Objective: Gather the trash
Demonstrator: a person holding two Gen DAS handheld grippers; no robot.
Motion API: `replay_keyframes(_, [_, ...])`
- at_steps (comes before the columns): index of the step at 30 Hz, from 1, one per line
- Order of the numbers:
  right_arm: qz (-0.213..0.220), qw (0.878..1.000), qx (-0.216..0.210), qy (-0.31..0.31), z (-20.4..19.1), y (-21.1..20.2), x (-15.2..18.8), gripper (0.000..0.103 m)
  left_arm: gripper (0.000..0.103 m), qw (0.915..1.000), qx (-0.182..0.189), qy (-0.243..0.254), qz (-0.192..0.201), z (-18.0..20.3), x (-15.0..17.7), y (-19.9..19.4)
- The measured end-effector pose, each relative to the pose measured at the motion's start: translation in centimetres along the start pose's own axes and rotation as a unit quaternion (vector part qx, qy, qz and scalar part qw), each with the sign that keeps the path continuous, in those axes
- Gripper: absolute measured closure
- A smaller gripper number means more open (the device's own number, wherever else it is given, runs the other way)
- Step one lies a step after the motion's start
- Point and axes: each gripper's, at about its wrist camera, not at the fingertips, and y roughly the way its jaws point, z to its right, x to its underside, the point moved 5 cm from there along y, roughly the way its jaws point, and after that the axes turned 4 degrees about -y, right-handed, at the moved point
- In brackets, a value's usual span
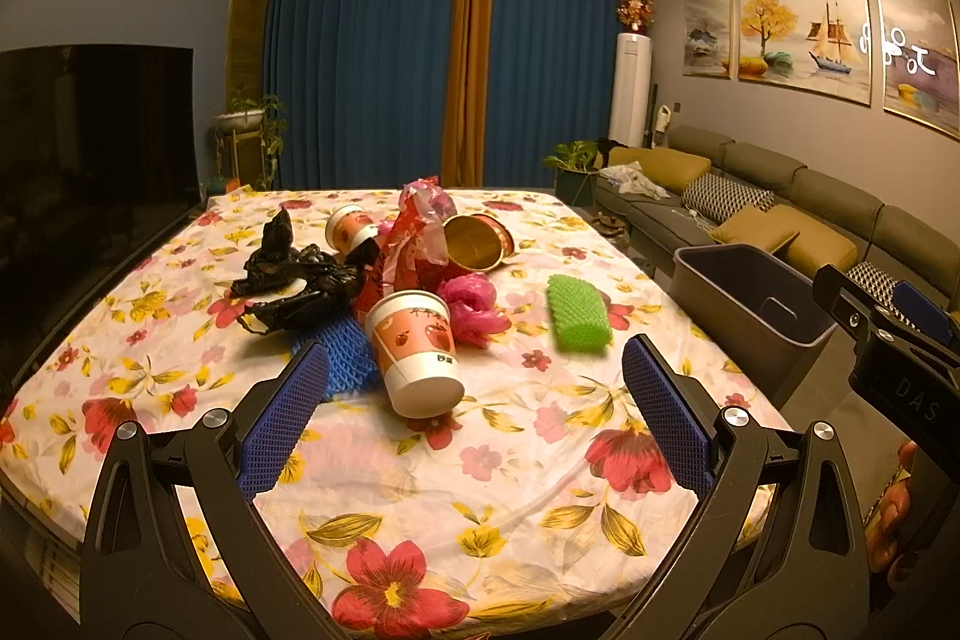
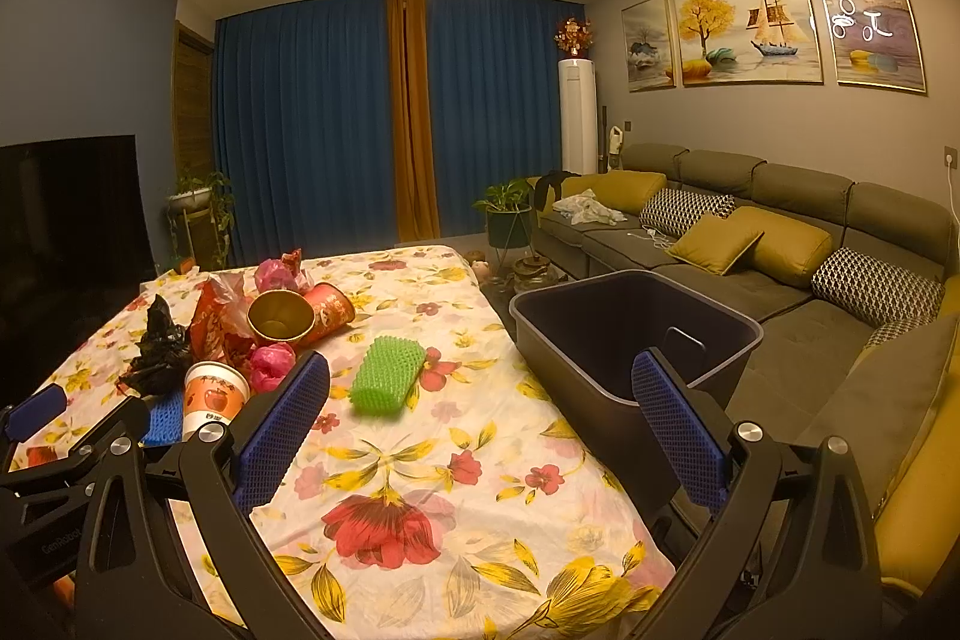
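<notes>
Trash lies on a floral tablecloth (image 1: 480,490): a paper cup (image 1: 417,349) on its side, blue foam net (image 1: 345,358), black bag (image 1: 294,280), pink bag (image 1: 474,307), red wrapper (image 1: 408,244), gold-lined tub (image 1: 477,241), a second cup (image 1: 351,226) and a green foam net (image 1: 577,314), which also shows in the right wrist view (image 2: 384,379). My left gripper (image 1: 474,418) is open and empty, just short of the near cup. My right gripper (image 2: 480,424) is open and empty over the table's right edge, beside the empty grey bin (image 2: 636,334).
The bin (image 1: 750,304) stands off the table's right side, in front of a grey sofa (image 2: 780,244) with cushions. A dark TV (image 1: 90,148) stands at the left. Blue curtains (image 1: 360,64) and potted plants are at the back.
</notes>
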Motion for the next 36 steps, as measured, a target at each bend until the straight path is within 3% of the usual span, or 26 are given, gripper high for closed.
replay_keyframes(36, [0.001,1.0,0.0,-0.002,-0.11,0.04,-0.01,0.005,0.006,1.0,-0.004,0.0,0.001,0.16,-0.1,0.06])
